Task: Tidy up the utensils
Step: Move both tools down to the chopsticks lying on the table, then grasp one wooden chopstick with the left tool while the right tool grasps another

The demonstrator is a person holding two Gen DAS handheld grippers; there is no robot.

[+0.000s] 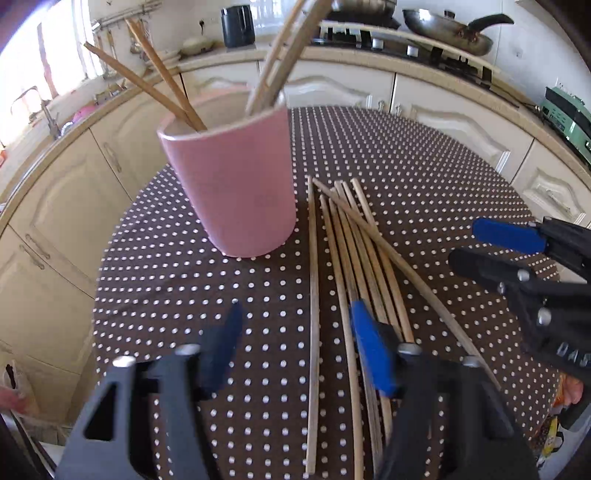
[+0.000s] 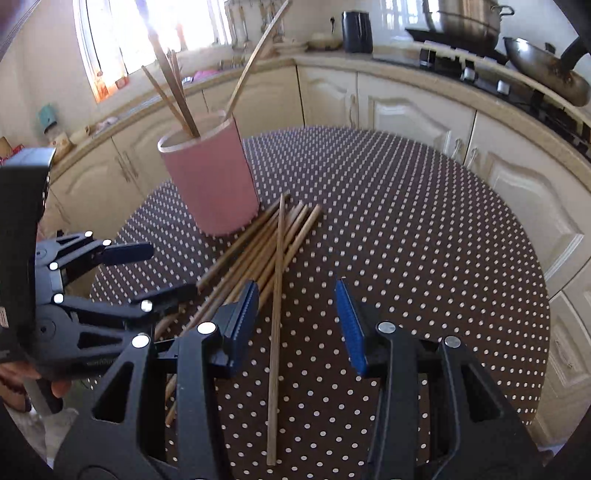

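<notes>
A pink cup [image 1: 236,184] stands on the dotted table and holds several wooden chopsticks [image 1: 162,74]; it also shows in the right wrist view [image 2: 214,177]. Several loose chopsticks [image 1: 351,251] lie in a pile right of the cup, also in the right wrist view [image 2: 266,251]. My left gripper [image 1: 295,343] is open above the near ends of the pile, one chopstick between its fingers. My right gripper [image 2: 299,317] is open over one chopstick [image 2: 276,332] that lies across the pile. The right gripper shows in the left wrist view [image 1: 491,243], and the left gripper shows in the right wrist view [image 2: 162,269].
The round table [image 2: 424,240] has a brown cloth with white dots. Cream kitchen cabinets [image 2: 406,110] curve behind it. A wok [image 1: 450,29] and a black kettle [image 1: 238,26] sit on the counter.
</notes>
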